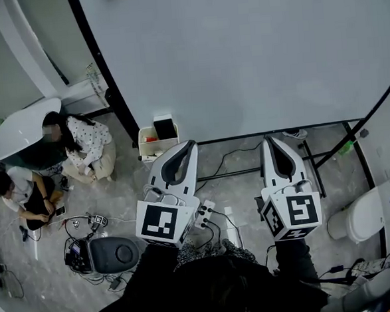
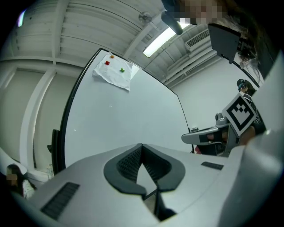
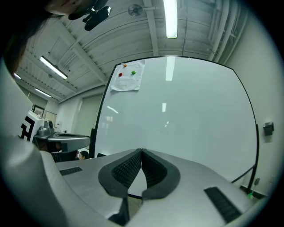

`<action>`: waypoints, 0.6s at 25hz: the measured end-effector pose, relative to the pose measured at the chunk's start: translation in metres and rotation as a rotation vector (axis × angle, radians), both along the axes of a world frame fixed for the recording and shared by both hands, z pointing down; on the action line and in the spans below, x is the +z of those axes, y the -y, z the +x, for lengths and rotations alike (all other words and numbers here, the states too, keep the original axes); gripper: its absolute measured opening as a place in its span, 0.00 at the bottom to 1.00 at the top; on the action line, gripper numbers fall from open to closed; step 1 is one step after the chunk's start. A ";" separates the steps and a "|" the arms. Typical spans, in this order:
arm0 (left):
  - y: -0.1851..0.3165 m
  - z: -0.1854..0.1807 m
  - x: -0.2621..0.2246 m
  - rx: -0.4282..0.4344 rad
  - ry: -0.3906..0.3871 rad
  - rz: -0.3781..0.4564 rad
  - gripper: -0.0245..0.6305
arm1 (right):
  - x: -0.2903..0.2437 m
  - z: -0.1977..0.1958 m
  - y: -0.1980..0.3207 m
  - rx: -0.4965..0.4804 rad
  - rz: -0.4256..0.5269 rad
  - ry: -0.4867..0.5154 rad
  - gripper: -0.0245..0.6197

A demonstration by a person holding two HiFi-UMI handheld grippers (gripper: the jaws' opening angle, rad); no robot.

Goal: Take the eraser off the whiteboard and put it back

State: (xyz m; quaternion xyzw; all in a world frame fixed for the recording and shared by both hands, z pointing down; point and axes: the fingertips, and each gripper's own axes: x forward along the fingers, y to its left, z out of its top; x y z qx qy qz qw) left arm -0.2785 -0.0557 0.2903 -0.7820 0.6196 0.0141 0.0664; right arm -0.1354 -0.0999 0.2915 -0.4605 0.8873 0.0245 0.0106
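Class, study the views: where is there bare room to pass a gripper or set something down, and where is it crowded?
The white whiteboard is bare inside its black frame, except a white paper sheet at its upper left corner. Crowded: grey floor at the left, with black cables and seated people.

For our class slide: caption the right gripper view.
Shut, empty right gripper faces a whiteboard bearing a paper sheet.

The whiteboard (image 1: 241,49) stands ahead, with the left gripper (image 1: 191,144) and right gripper (image 1: 269,140) side by side before it. A crate (image 1: 153,145) sits on the floor (image 1: 121,190) at its foot, left.
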 end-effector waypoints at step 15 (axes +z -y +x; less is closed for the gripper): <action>-0.004 0.040 -0.005 0.030 0.022 0.014 0.05 | 0.002 0.047 -0.006 0.048 -0.001 -0.012 0.05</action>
